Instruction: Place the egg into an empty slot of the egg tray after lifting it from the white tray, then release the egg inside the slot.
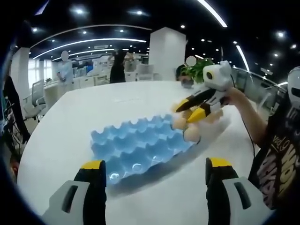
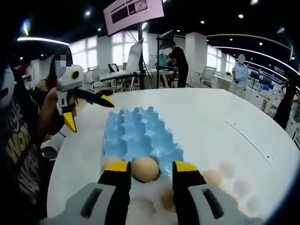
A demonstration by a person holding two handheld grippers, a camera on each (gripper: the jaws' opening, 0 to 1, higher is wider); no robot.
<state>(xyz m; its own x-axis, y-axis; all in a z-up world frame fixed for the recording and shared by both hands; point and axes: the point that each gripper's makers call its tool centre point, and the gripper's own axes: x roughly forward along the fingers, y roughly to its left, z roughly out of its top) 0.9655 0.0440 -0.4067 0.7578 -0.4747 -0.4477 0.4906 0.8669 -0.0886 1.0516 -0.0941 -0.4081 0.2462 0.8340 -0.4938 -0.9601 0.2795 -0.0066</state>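
The right gripper [image 2: 150, 176] reaches low over the desk [image 2: 225, 122], grasping a round tan egg [image 2: 145, 168] beside the blue egg tray [image 2: 138, 136]. The left gripper [image 1: 154, 171] hangs released.

A light-blue moulded egg tray [image 1: 140, 145] [image 2: 139, 136] with rows of cup-shaped slots lies flat on the table, most slots bare. In the right gripper view a smooth tan egg [image 2: 145, 168] sits at the tray's 6 o'clock edge. A second tan egg [image 2: 110, 162] rests just beside it, at about 9 o'clock from it. A white tray cannot be made out.
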